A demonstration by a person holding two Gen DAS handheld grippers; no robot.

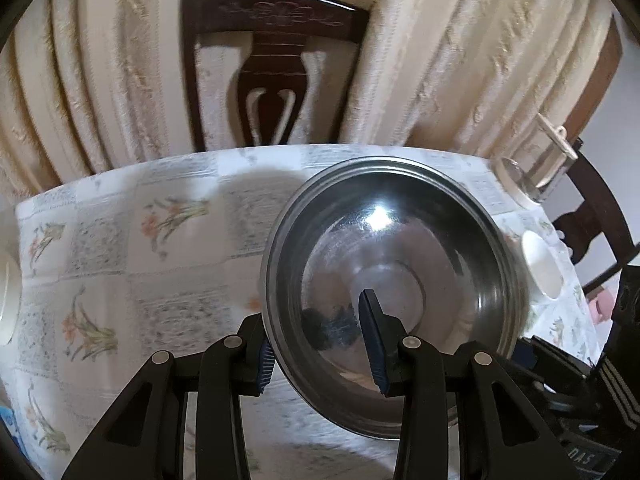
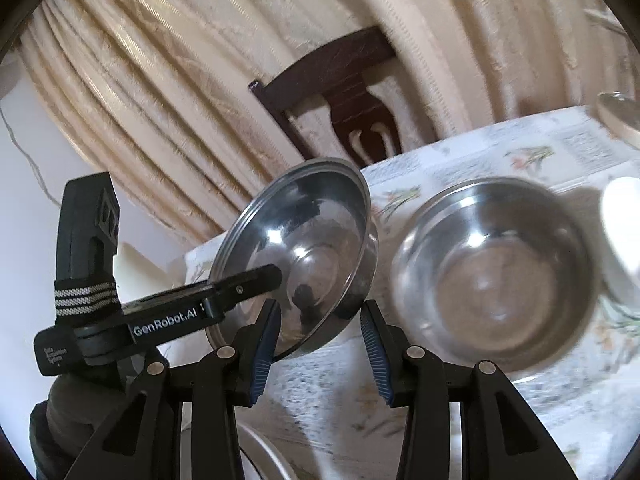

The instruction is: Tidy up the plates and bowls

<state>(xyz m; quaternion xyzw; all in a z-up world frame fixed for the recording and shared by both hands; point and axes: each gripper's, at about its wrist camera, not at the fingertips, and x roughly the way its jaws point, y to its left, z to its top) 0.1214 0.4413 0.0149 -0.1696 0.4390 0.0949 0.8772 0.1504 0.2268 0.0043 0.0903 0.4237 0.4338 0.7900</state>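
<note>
The left gripper (image 1: 320, 344), black with blue ribbed pads, is clamped on the rim of a shallow round stainless steel bowl (image 1: 394, 292), one finger outside the wall and the other inside the basin. It holds the bowl lifted clear of the table (image 1: 120, 240) and tilted, its open face turned toward the camera; pinching the rim is probably the only purchase a thin metal wall offers two fingers. In the right wrist view the same bowl (image 2: 304, 248) hangs above the near left part of the table, gripped from the left by the left gripper (image 2: 256, 284), whose body reads "GenRobot.AI". The right gripper (image 2: 320, 344) sits just below and in front of it, its blue pads spread apart with nothing between them, apparently waiting or ready to steady the load. Just to the right, a second, deeper stainless steel bowl (image 2: 496, 276) rests upright on the table, which is covered in a white cloth printed with flowers. The tilted bowl is likely being carried there to nest inside it, though that is a judgement. A white ceramic dish (image 2: 620, 240) stands beside the deeper bowl at the right edge, blurred. Another white dish (image 1: 540, 264) shows on the table in the left view. Beyond the table stand a dark carved wooden chair (image 1: 272, 64) and cream pleated curtains (image 1: 460, 60).
</note>
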